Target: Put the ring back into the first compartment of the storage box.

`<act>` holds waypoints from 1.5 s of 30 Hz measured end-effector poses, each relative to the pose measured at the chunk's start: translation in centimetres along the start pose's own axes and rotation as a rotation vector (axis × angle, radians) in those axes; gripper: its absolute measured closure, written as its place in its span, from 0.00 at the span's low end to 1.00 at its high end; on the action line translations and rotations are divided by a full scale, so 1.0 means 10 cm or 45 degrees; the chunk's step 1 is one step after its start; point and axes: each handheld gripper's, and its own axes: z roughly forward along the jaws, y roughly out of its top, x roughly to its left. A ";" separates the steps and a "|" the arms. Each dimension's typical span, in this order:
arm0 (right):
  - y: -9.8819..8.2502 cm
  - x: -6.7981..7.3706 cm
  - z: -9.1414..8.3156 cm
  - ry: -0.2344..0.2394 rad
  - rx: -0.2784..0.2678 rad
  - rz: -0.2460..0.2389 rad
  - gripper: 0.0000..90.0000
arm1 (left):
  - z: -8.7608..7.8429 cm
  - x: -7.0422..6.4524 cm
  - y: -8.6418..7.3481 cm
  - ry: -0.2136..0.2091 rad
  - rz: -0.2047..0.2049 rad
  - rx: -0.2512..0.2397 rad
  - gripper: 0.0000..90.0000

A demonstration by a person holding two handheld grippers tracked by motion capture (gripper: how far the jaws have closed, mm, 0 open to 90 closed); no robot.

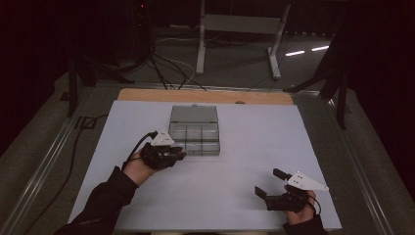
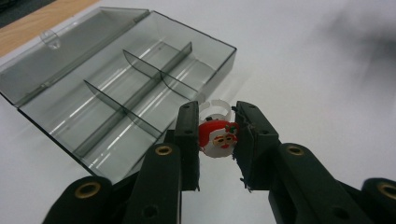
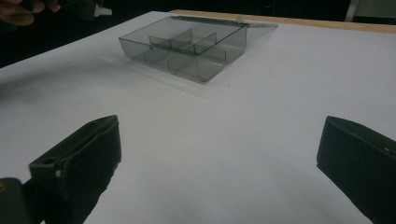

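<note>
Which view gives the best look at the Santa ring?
The left gripper view: the Santa ring sits close up, clamped between the left gripper's jaws, face and white band clear. In the high view it is too small to tell at that gripper. The right gripper view adds nothing about it.

A lab or recording studio, not a home — dark all round, black drapes behind. Far beyond both grippers, a bare grey floor (image 1: 235, 63) with loose black cables (image 1: 164, 68) trailing across it and the white steel legs of a workbench (image 1: 240, 24). Under the grippers, a white sheet (image 1: 235, 196) laid flat over a plywood tabletop (image 1: 147, 94) — a staged work surface. Metal rails (image 1: 44, 161) along the sides, out past the left gripper.
</note>
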 end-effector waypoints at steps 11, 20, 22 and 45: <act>0.00 0.00 0.00 0.000 -0.001 0.004 0.00 | -0.06 0.16 0.10 0.017 -0.022 -0.030 0.81; 0.00 -0.01 0.00 -0.001 0.001 0.004 0.00 | -0.08 0.29 0.19 0.039 -0.042 -0.055 0.81; 0.00 0.00 0.00 0.000 0.000 0.002 0.00 | -0.09 0.32 0.21 0.036 -0.048 -0.063 0.81; 0.00 0.00 0.00 0.004 0.000 0.003 0.00 | 0.06 0.67 0.30 0.067 -0.090 -0.062 0.81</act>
